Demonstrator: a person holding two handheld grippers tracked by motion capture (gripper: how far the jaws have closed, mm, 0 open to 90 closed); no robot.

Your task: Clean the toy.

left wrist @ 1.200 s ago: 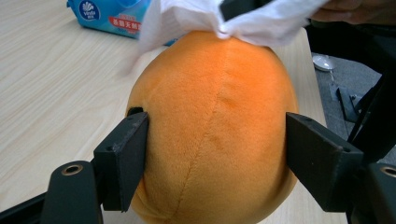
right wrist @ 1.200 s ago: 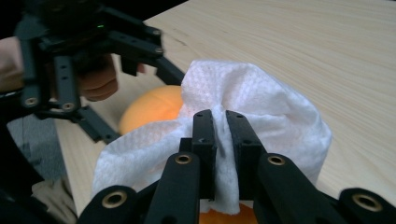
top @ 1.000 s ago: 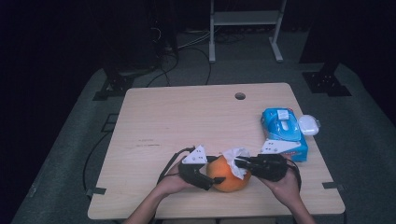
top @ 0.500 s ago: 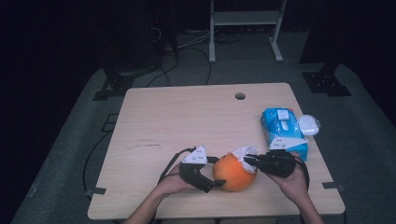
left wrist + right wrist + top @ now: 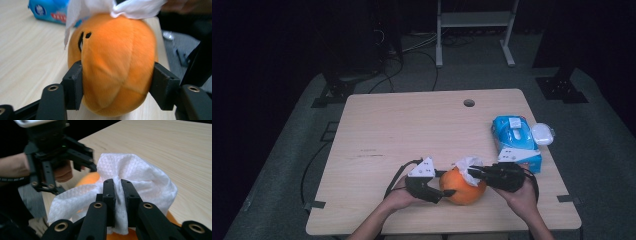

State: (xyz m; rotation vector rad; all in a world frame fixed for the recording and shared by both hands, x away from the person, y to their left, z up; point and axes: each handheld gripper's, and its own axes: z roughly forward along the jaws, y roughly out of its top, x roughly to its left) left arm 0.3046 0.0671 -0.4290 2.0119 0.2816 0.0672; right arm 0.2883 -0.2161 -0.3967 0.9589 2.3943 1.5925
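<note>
An orange plush ball (image 5: 461,187) with a small black face mark rests near the table's front edge. My left gripper (image 5: 447,184) is shut on it from the left; in the left gripper view both jaws press into the sides of the plush ball (image 5: 113,65). My right gripper (image 5: 472,171) comes in from the right, shut on a white wipe (image 5: 466,165) that lies on top of the ball. In the right gripper view the white wipe (image 5: 140,180) bunches between the jaws, with the left gripper (image 5: 75,152) beyond it.
A blue pack of wipes (image 5: 515,141) lies at the right side of the wooden table (image 5: 412,130), with a small white lid-like object (image 5: 542,134) beside it. A round cable hole (image 5: 469,103) is near the far edge.
The right gripper drew the wipe across the top of the ball, to the right and then back left. The left gripper kept holding the ball in place.
</note>
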